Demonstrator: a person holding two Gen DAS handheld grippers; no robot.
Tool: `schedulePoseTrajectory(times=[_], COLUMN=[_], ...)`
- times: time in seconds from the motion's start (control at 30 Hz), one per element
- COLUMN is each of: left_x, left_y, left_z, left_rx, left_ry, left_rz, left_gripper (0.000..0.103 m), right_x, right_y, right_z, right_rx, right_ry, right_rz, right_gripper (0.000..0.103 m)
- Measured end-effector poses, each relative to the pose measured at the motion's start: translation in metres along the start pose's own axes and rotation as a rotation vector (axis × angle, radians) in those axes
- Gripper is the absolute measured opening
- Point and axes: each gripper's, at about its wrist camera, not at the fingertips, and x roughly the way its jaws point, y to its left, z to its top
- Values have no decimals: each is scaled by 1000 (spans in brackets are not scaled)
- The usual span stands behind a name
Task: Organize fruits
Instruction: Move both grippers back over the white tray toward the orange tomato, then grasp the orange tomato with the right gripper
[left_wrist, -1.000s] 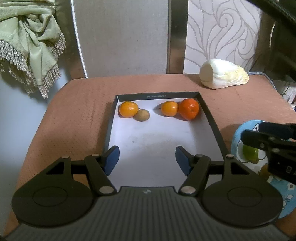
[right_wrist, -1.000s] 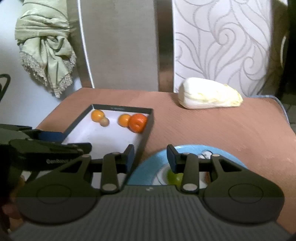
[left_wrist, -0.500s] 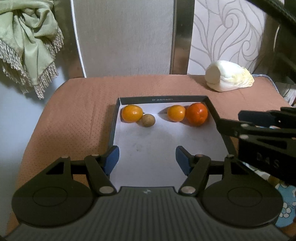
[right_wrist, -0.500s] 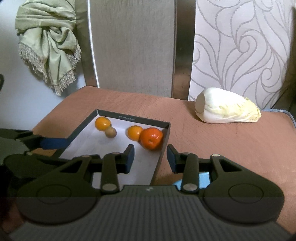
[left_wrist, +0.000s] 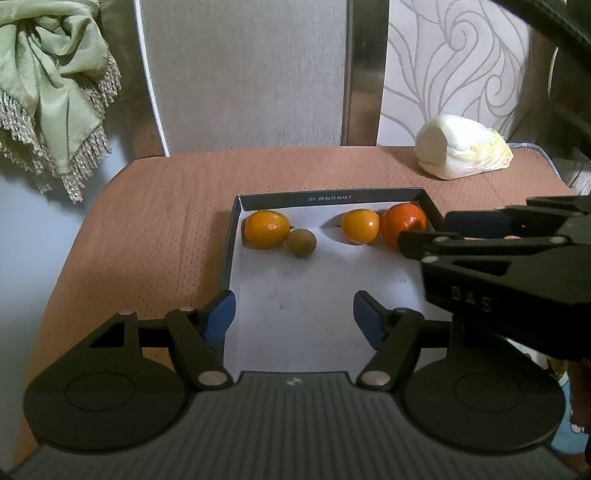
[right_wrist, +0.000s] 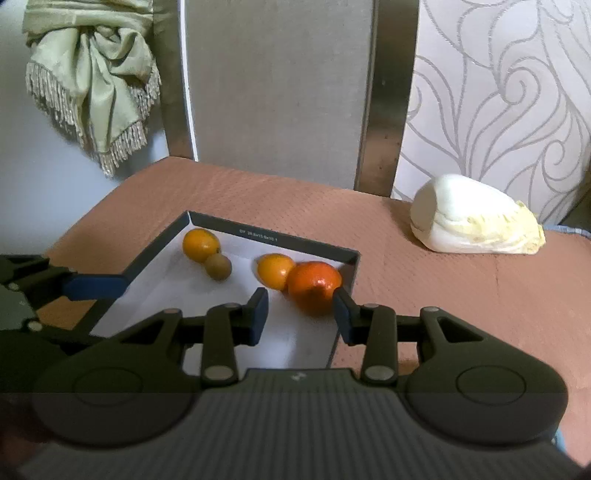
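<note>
While both claws hang over the box (left_wrist: 430, 206), the fruit sits in a row along its far wall: an orange (left_wrist: 266, 229) at the left with a small brown fruit (left_wrist: 301, 242) touching it, then a second orange (left_wrist: 360, 226) pressed against a redder tangerine (left_wrist: 403, 225) in the right corner.

On the left, the left claw (left_wrist: 294, 317) is empty, its jaws opening over the bare white floor of the box, well short of the fruit. It tilts down and forward. If it drops toward the left orange, I'd worry about it nudging the brown fruit, since the two touch and round fruit rolls.

On the right, the right claw (right_wrist: 300, 310) has its jaws apart at a moderate gap with nothing held. It slopes down toward the tangerine, and its right finger (right_wrist: 341, 308) is at the box's right wall. That gap looks barely wider than the tangerine, so a descent could land a finger on top of it or catch the wall and shove the box across the counter (right_wrist: 443, 288). The two claws are also close together over the box and could collide.

A cabbage (right_wrist: 476, 216) lies well off to the right.
</note>
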Motion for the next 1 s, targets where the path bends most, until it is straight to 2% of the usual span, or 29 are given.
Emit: schedulePoseTrajectory(times=[0.23,0.47,0.87,1.0], left_x=[2,3,7,7], left_y=[2,3,-1,1], left_z=[0,-1,-5,-5], left_rx=[-8,-10,19,10], left_ry=[6,4,11,7], left_rz=[-12,-28,-26,-24], left_gripper=[76,76,77,77], right_x=[24,43,49,46], right_y=[5,18,25,17], right_z=[9,10,10,12], right_rx=[-64,-224,-317,-277], right_ry=[25,30,51,48], right_rz=[-30,-103,-113,-88], right_gripper=[41,41,43,40])
